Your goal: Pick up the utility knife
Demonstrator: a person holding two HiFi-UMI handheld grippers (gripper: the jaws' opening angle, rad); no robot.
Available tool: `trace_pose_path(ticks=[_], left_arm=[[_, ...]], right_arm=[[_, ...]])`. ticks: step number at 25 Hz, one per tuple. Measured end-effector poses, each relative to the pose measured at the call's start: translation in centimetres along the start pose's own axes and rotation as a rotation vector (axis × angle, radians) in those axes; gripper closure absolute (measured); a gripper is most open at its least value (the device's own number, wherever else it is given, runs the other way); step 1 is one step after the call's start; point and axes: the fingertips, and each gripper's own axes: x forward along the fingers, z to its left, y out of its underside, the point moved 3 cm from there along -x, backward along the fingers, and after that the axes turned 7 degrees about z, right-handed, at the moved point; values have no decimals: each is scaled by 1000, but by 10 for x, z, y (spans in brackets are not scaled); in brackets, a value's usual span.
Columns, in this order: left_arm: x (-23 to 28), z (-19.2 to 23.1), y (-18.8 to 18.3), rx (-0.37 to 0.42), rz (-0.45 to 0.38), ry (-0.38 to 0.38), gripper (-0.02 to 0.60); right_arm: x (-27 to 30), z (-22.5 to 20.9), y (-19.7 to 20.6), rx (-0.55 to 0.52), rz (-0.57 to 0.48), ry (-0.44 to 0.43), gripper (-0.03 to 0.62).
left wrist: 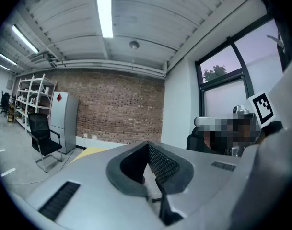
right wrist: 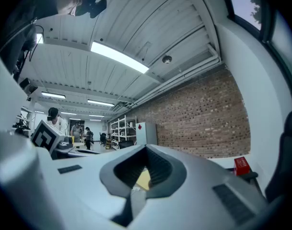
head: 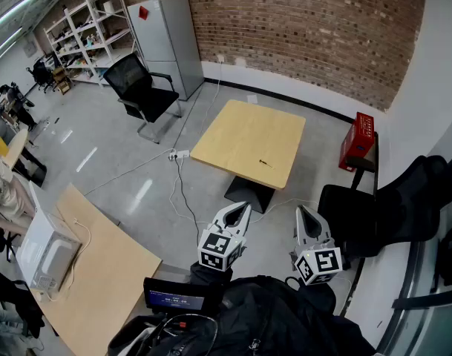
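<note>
The utility knife is a small dark object lying near the front right edge of a square light-wood table across the floor. Both grippers hang well short of the table, over the grey floor, with their tips toward it. My left gripper has its jaws together and nothing between them, and in the left gripper view the left gripper shows the same. My right gripper is likewise shut and empty, and the right gripper looks so in its own view. A corner of the table shows past the left jaws.
A black office chair and a grey cabinet stand beyond the table to the left. A red box and black chairs are at the right. A power strip with cables lies on the floor. A wooden bench is at lower left.
</note>
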Motion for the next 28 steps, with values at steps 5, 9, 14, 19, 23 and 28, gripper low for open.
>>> trace_pose_path(ticks=[5,9,14,19,23,28], left_arm=[[-4,8,5,-6,12,0,581],[-9,13,13,-13,20,2,581],[-15,19,18,-13,26,12,581],[-26,27,30,-14,51,27,581],[-36,37,40,-23,69,32,581],[-37,42,52,-35,87,42,581]], right_arm=[[5,4,5,13,12,14,589],[7,10,10,16,21,22,589],[9,16,12,31,18,52,590],[11,29,24,54,33,68,589],[15,43,35,77,53,75,590],[16,52,47,86,75,84,589]])
